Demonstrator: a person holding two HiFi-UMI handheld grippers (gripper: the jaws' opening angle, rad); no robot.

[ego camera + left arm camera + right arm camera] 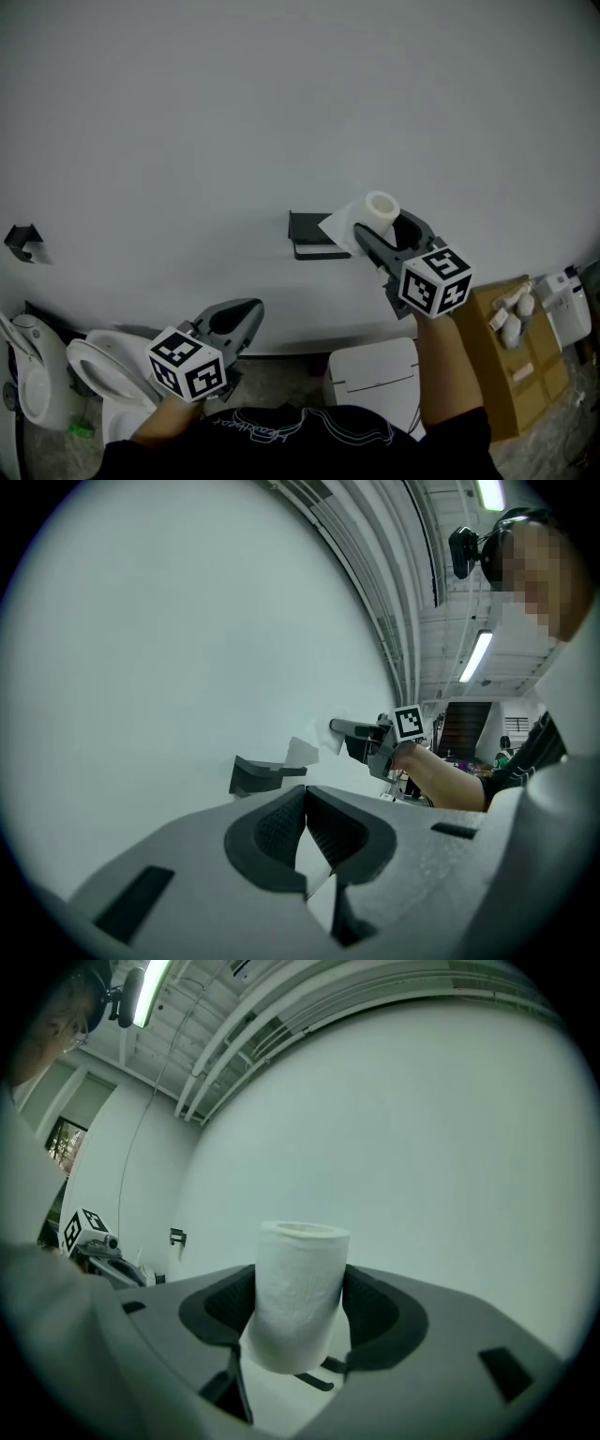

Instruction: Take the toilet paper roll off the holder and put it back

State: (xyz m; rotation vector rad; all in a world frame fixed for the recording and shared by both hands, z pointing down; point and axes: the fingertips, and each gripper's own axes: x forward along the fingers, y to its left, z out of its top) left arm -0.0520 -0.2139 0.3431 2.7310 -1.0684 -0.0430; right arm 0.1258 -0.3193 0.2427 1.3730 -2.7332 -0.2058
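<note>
Facing plain white wall [281, 112], clamping upright white toilet paper roll [298, 1288] with right gripper [386, 231], just beside black wall-mounted holder [307, 236]; holding left gripper [307, 799] lower, jaws together, empty.

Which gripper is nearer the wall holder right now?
Right. The right gripper, clamped on the toilet paper roll, sits just beside the right end of the holder. The left gripper is well below and left of it, shut and empty.

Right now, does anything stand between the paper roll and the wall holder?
Nothing visible does. The roll, held in the right tongs, is beside the holder; only its own loose sheet lies between them.
</note>
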